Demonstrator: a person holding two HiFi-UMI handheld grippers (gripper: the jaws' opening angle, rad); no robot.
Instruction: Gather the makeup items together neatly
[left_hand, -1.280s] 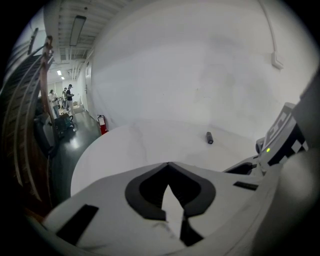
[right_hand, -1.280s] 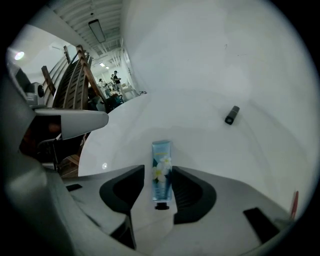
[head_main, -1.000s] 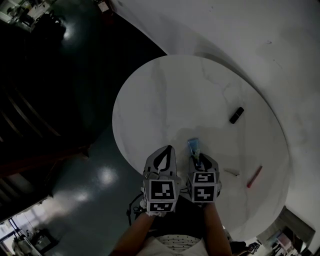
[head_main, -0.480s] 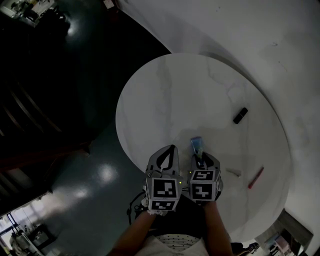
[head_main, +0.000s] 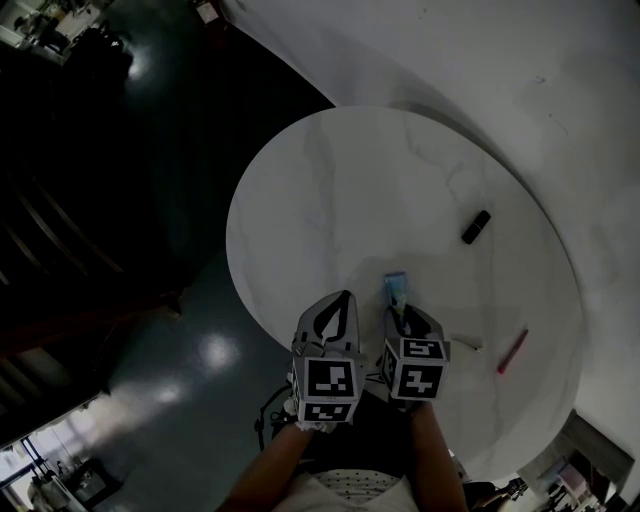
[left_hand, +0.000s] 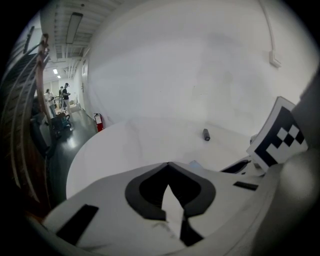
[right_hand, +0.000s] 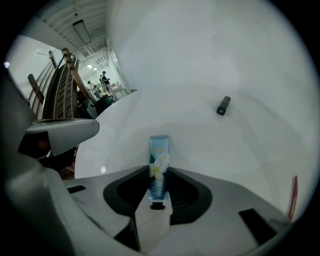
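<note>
Left gripper is clenched on nothing, parked at the table's near edge. Beside it, the right gripper pinches the blue tube near its cap end. Further right, a small white stick, a black lipstick and a red pencil lie scattered, well apart. By my reckoning, the gathering has barely begun.

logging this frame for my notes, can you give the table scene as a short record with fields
surface: round white table
left gripper: shut, empty
right gripper: jaws just closed a little further, gripping the blue tube
loose items: black cylinder and red stick, lying apart at the head view's right
gathered: not yet
</note>
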